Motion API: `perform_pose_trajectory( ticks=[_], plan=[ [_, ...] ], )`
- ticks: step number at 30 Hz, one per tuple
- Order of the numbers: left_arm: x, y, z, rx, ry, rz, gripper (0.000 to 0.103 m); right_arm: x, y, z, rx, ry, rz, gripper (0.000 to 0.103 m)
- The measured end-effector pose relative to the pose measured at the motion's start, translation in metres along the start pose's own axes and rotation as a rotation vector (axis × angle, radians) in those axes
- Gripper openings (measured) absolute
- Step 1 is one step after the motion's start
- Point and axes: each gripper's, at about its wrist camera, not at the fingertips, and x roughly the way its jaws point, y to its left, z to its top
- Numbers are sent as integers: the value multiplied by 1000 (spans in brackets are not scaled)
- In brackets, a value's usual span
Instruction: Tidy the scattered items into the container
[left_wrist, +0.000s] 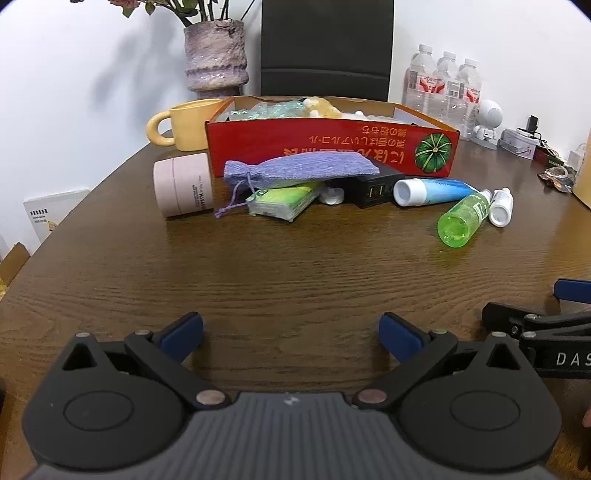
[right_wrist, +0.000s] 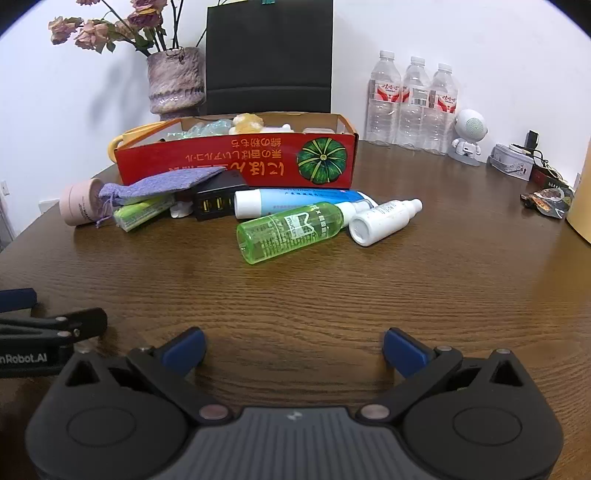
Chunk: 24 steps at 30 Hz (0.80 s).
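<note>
Both grippers wide open, empty, well short of the clutter.
Your left gripper (left_wrist: 291, 334) and right gripper (right_wrist: 293, 349) hold nothing; the bottle (right_wrist: 291, 230) by the box (right_wrist: 236, 162) looks light and slick: grip mid-body.

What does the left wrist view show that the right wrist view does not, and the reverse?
Only the left wrist view shows the yellow mug nearly whole and a white card past the table edge.

Only the right wrist view shows the dried flowers above the vase and the green bottle side-on with its label.

Both show the red box, purple pouch, pink jar, and each gripper open: left gripper, right gripper.
</note>
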Motion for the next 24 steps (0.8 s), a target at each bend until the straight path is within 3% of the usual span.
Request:
perform_pose_trajectory(
  ticks=[18, 21, 24],
  plan=[
    [5, -3, 4, 12, -2, -17, 103, 5, 3, 5, -15, 1, 18, 103],
    [8, 3, 13, 36, -43, 13, 103, 12, 5, 10, -18, 2, 23, 103],
    [19, 26, 43, 23, -83, 81, 103, 18, 6, 16, -21, 4, 29, 103]
  ],
)
